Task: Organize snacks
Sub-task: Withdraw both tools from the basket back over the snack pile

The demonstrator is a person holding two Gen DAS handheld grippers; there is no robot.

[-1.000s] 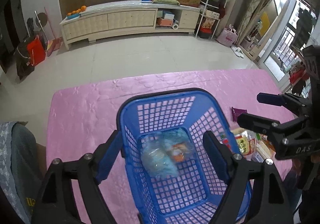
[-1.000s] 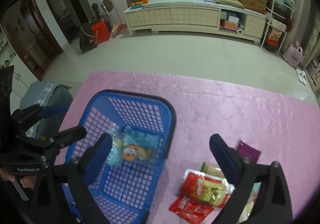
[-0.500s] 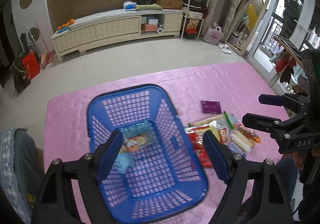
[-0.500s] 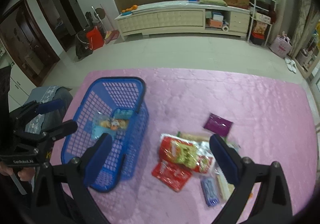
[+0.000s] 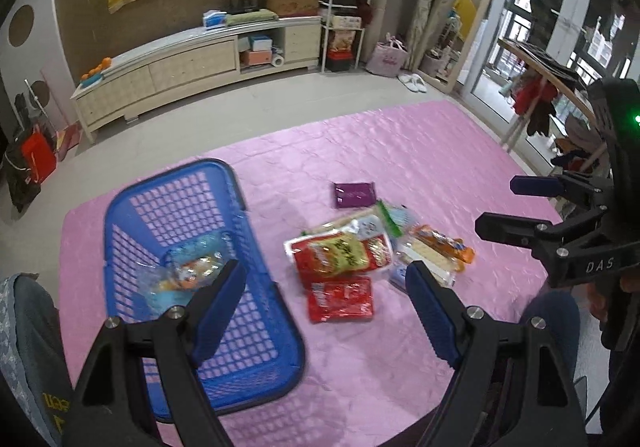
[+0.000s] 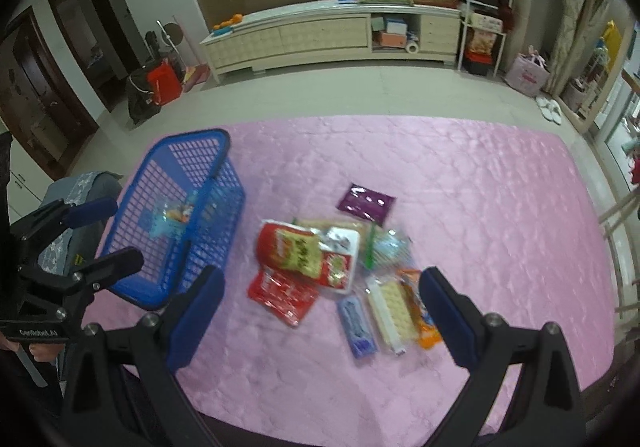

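Observation:
A blue mesh basket sits at the left of the pink table cover, with a clear bag of snacks inside. To its right lies a heap of snack packets: a red and yellow bag, a flat red packet, a purple packet, a cracker pack, an orange packet. My left gripper hovers open above the basket's right edge, empty. My right gripper hangs open over the heap, empty.
The pink cover has bare room to the right of and behind the heap. A grey cushioned seat stands at the table's left. On the floor beyond are a long cream cabinet and a shelf rack.
Both grippers have swung to the right, from over the basket toward the snack heap. The basket has slid to the left in both views. Both jaws stayed wide and empty.

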